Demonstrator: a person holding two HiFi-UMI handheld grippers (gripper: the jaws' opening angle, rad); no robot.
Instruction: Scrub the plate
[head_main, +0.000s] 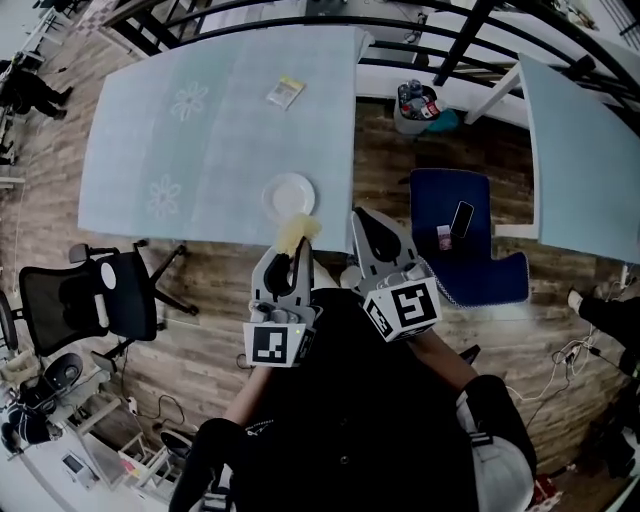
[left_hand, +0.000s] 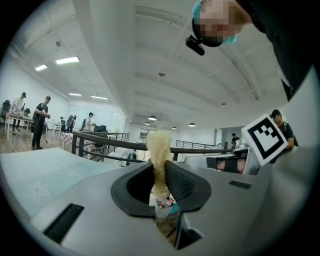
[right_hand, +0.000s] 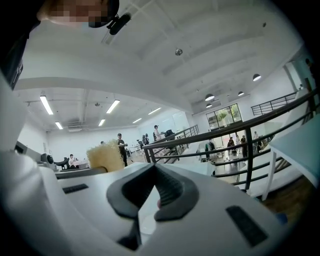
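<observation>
The plate (head_main: 289, 194) waits at the near edge of the counter (head_main: 150, 120), and nothing touches it. Closest in, the left tongs (head_main: 297, 247) pinch a yellow sponge (head_main: 299, 231) (the scrubber, I think), held up ready beside it. The right tongs (head_main: 366, 226) are pressed together on nothing, maybe to steady the plate. A small packet (head_main: 285, 92) lies by the far edge.

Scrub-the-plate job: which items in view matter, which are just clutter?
Job:
- white plate on the table
- yellow sponge, clamped in the left gripper

Clutter:
- yellow packet on the table
- phone on the blue chair
- bin
- black office chair
</observation>
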